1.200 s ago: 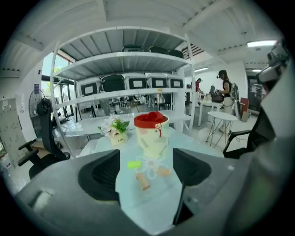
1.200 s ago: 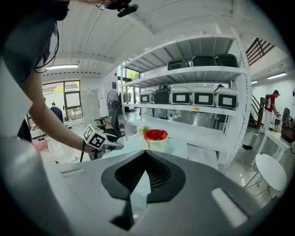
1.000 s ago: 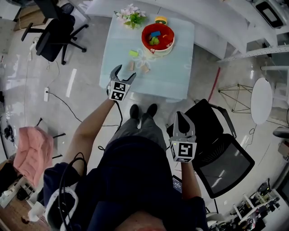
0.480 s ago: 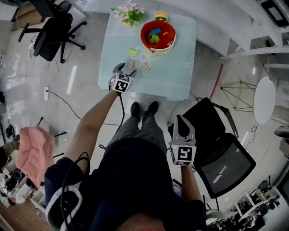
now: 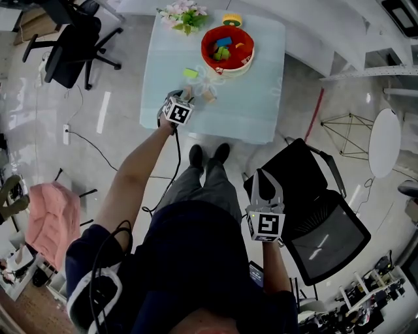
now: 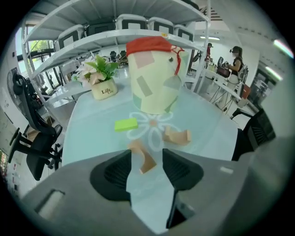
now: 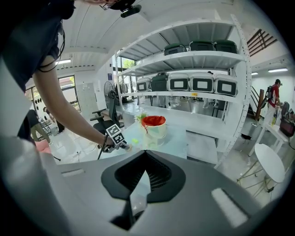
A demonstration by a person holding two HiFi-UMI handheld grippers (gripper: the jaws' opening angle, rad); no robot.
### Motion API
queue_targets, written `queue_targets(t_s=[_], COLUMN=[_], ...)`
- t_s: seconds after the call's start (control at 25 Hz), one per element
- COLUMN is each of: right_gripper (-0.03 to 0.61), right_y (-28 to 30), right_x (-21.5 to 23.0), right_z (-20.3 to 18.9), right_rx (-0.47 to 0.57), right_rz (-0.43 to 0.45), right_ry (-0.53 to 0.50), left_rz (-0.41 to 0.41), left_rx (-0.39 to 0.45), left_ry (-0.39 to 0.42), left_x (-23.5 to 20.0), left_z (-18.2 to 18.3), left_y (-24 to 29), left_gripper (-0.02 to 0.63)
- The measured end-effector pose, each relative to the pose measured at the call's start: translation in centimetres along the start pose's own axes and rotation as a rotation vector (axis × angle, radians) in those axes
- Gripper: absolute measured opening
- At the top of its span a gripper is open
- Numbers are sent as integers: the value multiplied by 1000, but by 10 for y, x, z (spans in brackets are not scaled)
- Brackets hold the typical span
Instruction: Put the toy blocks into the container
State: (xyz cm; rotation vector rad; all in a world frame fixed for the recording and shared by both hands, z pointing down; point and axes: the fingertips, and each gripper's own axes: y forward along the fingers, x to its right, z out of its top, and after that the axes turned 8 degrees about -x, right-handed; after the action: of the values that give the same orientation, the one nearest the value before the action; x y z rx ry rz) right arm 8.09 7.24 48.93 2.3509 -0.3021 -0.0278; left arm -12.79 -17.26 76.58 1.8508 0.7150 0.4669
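Note:
A cream container (image 5: pixel 249 59) with a red lining stands at the table's far side and holds several coloured blocks; it also shows in the left gripper view (image 6: pixel 154 78). In front of it lie a green block (image 6: pixel 126 124), a tan arch block (image 6: pixel 177 136) and a tan block (image 6: pixel 144 159). My left gripper (image 6: pixel 146 163) reaches over the table's near edge (image 5: pixel 185 98). Its jaws are closing around the tan block, and a gap still shows beside the pads. My right gripper (image 5: pixel 264 179) hangs shut and empty by the person's lap, away from the table.
The pale glass table (image 5: pixel 248 107) carries a flower pot (image 5: pixel 185 16) and a small yellow toy (image 5: pixel 231 21) at the back. A black chair (image 5: pixel 317 222) stands to the right of the right gripper. An office chair (image 5: pixel 65 45) is on the floor at left.
The left gripper has moved forward over the table's near edge to the tan block, and its jaws have narrowed. The right gripper has barely shifted.

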Motion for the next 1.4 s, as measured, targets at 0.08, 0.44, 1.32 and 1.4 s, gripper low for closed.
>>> queue_targets(t_s=[0.08,0.44,1.32,1.4], right_gripper=[-2,-2,-2,-2], right_y=[1,4,6,5], right_x=[1,6,7,7], right_z=[-5,-14,-19,-17], right_rx=[-17,-45,-38,-19], right_rz=[0,-7,-1,-3], right_ry=[8,14,36,32], left_rz=[2,-1,8,0], left_rx=[-11,-67,39,74], left_ry=[1,-3,-17,-2], left_x=[-1,1,-2,2], left_z=[0,2,25,35], left_y=[4,17,-25,-46], left_gripper=[209,156,61,61])
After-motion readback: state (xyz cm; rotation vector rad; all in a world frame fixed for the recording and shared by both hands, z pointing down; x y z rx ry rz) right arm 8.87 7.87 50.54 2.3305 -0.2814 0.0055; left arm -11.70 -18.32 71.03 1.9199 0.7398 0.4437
